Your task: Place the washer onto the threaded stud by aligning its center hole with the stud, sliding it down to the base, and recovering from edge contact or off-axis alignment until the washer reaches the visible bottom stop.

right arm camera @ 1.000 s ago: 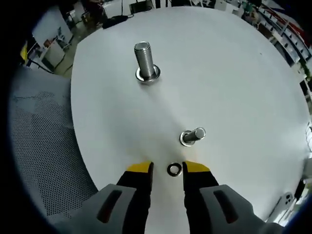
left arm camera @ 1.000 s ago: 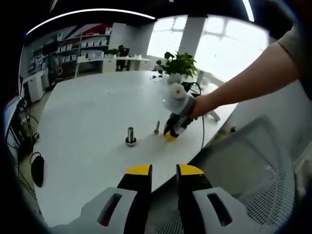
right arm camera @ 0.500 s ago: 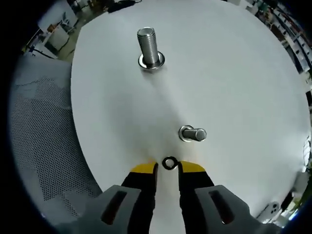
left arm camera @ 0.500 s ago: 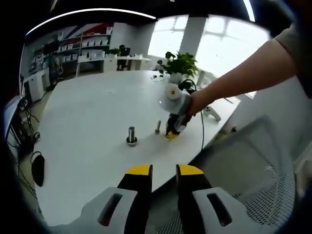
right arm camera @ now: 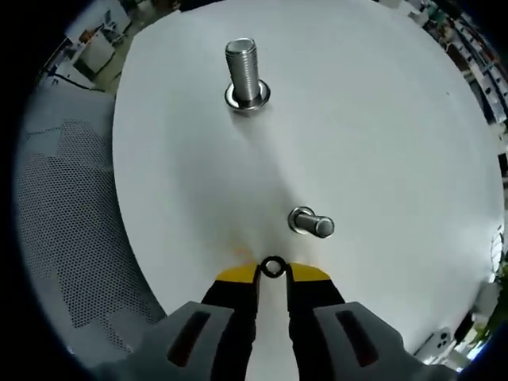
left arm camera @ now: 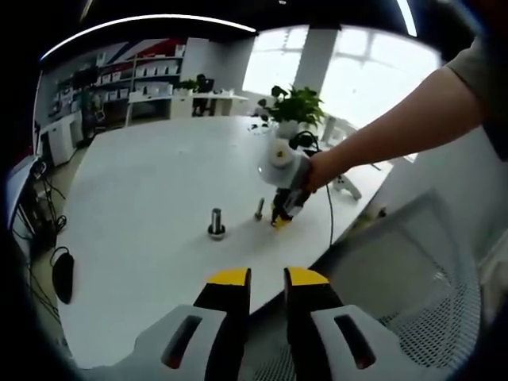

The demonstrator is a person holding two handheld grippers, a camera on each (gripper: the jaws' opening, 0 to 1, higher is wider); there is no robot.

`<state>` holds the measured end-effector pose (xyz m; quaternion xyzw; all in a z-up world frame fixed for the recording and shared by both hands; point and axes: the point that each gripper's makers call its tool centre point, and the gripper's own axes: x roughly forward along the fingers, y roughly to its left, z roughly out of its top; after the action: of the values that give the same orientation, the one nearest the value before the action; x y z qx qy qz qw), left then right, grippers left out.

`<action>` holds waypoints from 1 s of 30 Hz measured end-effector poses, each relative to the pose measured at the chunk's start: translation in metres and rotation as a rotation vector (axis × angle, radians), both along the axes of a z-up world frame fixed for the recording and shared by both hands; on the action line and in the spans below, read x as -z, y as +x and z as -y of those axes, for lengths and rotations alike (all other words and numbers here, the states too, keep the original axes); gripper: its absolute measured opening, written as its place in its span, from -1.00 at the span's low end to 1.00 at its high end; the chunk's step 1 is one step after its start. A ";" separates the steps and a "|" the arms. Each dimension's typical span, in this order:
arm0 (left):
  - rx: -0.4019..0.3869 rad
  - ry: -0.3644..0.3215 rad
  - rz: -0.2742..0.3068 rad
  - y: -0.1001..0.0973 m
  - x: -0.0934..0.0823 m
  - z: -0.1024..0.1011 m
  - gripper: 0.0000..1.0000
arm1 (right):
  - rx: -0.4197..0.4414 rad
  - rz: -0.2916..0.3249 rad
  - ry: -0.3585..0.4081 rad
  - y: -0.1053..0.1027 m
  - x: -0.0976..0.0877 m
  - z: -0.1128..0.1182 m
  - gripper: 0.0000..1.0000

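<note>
In the right gripper view my right gripper (right arm camera: pixel 272 274) is shut on a small metal washer (right arm camera: pixel 272 267), held between its yellow tips just above the white table (right arm camera: pixel 381 119). A small threaded stud (right arm camera: pixel 311 223) stands just beyond the washer. A larger stud (right arm camera: pixel 244 71) with a washer at its base stands farther off. In the left gripper view my left gripper (left arm camera: pixel 267 278) hangs off the table's near edge, jaws a little apart with nothing between them. From there the right gripper (left arm camera: pixel 279 218) sits low beside the small stud (left arm camera: pixel 259 209), with the large stud (left arm camera: pixel 216 222) to its left.
A grey mesh chair (left arm camera: pixel 413 262) stands by the table's near edge, and its mesh (right arm camera: pixel 63 206) also shows left of the right gripper. A potted plant (left arm camera: pixel 298 103) and a cable (left arm camera: pixel 329 214) lie at the table's far side. A person's arm (left arm camera: pixel 397 127) reaches in from the right.
The right gripper's jaws have closed in from either side onto the washer. The right view has crept slightly forward. The left gripper has barely moved.
</note>
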<state>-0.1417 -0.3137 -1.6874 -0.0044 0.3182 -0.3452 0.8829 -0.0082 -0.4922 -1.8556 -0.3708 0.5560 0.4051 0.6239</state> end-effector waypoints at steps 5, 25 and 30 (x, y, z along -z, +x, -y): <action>0.000 0.009 -0.011 -0.001 0.003 -0.001 -0.72 | -0.003 -0.006 -0.045 0.000 0.002 -0.001 -0.71; -0.014 0.022 -0.025 -0.002 0.006 -0.004 -0.70 | 0.261 0.089 0.095 0.002 -0.001 0.004 -0.74; -0.014 0.017 -0.017 -0.001 0.005 -0.004 -0.70 | 0.287 0.110 0.110 -0.004 -0.009 0.008 -0.75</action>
<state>-0.1430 -0.3101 -1.6919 -0.0019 0.3287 -0.3364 0.8825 -0.0118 -0.4999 -1.8461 -0.2746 0.5452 0.3208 0.7242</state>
